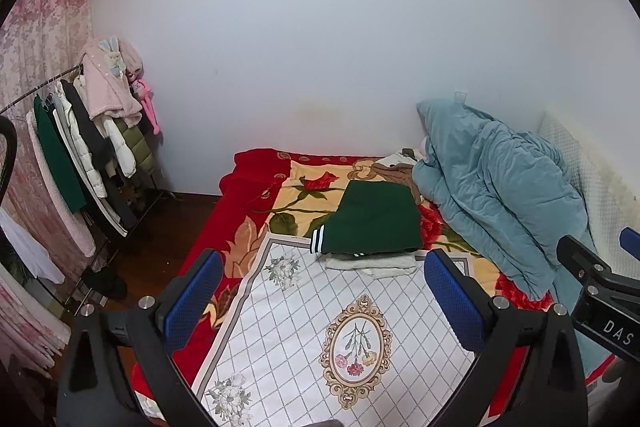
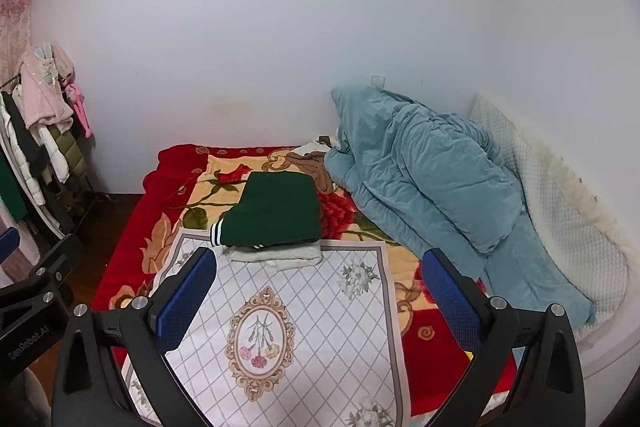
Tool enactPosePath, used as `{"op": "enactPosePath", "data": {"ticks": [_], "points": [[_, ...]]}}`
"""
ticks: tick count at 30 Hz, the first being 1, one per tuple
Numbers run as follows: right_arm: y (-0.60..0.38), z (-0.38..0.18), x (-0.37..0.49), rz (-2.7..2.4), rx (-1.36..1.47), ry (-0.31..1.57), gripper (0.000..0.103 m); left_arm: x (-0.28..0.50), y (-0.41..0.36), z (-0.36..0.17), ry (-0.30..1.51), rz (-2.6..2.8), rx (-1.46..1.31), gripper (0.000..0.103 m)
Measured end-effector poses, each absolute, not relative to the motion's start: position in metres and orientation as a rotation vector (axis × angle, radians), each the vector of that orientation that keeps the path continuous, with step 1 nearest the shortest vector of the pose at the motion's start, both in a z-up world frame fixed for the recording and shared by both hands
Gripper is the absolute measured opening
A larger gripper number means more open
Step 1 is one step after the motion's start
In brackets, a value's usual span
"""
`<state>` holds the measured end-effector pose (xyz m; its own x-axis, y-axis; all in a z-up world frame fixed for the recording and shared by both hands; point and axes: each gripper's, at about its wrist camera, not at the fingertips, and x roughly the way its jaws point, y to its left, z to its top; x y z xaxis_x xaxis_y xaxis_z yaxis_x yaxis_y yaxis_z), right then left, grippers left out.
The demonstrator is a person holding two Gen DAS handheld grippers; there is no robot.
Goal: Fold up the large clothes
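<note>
both tools released above the bed, folded clothes stacked at the far end of the mat

the left tool (image 1: 324, 301) hangs over the near part of the bed with its blue-padded fingers (image 1: 454, 301) spread wide and nothing between them. the right tool (image 2: 320, 301) hangs beside it, equally spread and holding nothing; its black body shows at the right edge of the left wrist view.

under both tools lies a white mat (image 2: 312, 327) with a grey diamond grid, an oval flower medallion and flower sprigs in its corners, spread flat on the bed. at the mat's far edge sits the folded stack: a dark green garment (image 1: 374, 219) (image 2: 276, 213) with a white-striped cuff at its left corner, resting on a folded white garment (image 1: 370, 263) (image 2: 276, 255) whose near edge shows from underneath.

the mat lies on a red blanket (image 1: 240, 195) with a large rose pattern that covers the bed. along the right side of the bed a crumpled teal quilt (image 2: 432, 171) is heaped, and a brown cloth (image 2: 310, 165) lies against its far left end, just behind the green garment. a white textured cover (image 2: 560, 203) runs along the right edge of the bed.

left of the bed stands a clothes rack (image 1: 80, 147) with hanging coats, in front of a pink floral curtain (image 1: 44, 27).
</note>
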<state>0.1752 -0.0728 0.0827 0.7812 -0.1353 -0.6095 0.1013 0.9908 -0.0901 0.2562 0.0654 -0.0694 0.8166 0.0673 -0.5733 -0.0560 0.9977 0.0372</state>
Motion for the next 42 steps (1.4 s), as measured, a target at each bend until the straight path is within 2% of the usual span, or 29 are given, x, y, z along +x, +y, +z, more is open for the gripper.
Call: {"op": "enactPosePath", "data": {"ticks": [42], "points": [[-0.077,0.083,0.153,-0.128,-0.047,0.665,0.103,0.244,0.058,-0.057,0.612,0.062,0.007,0.103]]}}
